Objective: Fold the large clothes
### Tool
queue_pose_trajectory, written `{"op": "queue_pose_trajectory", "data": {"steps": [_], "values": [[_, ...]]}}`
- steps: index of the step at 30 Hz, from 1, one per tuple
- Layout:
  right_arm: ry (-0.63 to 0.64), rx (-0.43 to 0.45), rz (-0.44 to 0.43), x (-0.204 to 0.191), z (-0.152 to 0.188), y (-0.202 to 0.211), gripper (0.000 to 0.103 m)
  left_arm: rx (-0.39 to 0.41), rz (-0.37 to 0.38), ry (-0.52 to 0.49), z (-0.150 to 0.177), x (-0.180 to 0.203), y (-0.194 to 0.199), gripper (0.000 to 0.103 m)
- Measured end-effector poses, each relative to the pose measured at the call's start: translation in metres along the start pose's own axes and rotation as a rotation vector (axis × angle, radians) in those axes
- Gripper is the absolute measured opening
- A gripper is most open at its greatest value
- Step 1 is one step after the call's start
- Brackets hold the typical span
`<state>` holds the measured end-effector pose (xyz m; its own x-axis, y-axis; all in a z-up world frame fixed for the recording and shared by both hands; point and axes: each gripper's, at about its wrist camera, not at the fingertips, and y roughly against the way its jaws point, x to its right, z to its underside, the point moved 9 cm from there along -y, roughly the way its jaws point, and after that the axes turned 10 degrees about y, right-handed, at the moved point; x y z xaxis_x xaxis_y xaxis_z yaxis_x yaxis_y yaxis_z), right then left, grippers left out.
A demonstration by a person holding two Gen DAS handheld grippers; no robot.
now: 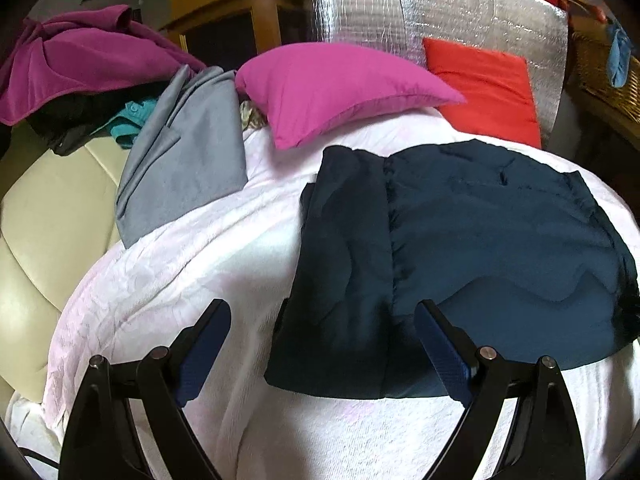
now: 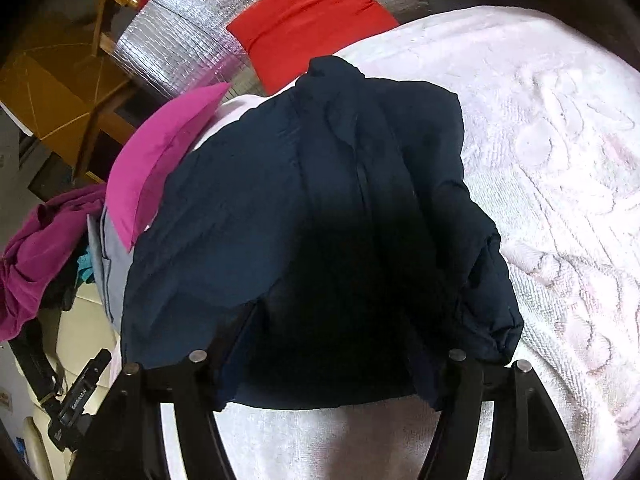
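Note:
A dark navy padded garment [image 1: 460,248] lies folded flat on the white textured bedspread [image 1: 168,264]. My left gripper [image 1: 322,328] is open and hovers just above the garment's near left edge, holding nothing. In the right wrist view the same garment [image 2: 304,216] fills the middle of the frame. My right gripper [image 2: 324,344] is open with its fingers spread wide. Their tips are hidden under the garment's near edge, so I cannot tell whether they touch it.
A magenta pillow [image 1: 332,88] and a red cushion [image 1: 484,84] lie at the bed's head against silver foil insulation [image 1: 460,12]. A folded grey garment [image 1: 184,156] and a heap of purple clothes [image 1: 76,60] sit left, over a cream sofa [image 1: 44,216]. A wicker basket [image 1: 604,68] stands at the right.

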<state>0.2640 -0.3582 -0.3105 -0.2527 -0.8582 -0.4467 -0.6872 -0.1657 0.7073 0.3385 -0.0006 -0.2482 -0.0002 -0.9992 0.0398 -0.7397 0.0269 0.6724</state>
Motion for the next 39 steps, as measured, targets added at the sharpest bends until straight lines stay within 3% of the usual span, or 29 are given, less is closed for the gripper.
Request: {"op": "queue_pose_trajectory", "data": {"steps": [13,20,26,32,39], "values": [[-0.012,-0.035,0.025,-0.006,-0.004,0.007,0.071,0.007,0.012,0.016,-0.003,-0.001,0.000,0.094],[0.042,0.093,-0.003,-0.026,-0.037,0.035,0.072,-0.002,-0.005,0.013,-0.003,-0.002,-0.005,0.094],[-0.026,-0.008,-0.017,-0.008,-0.024,-0.005,0.071,-0.008,-0.021,-0.003,-0.002,-0.001,-0.010,0.094],[-0.015,-0.004,-0.027,-0.009,-0.023,-0.004,0.071,-0.015,-0.029,-0.008,-0.002,-0.001,-0.014,0.094],[-0.006,0.082,-0.044,-0.009,-0.033,0.029,0.071,-0.033,-0.044,-0.005,-0.001,-0.004,-0.020,0.094]]}}
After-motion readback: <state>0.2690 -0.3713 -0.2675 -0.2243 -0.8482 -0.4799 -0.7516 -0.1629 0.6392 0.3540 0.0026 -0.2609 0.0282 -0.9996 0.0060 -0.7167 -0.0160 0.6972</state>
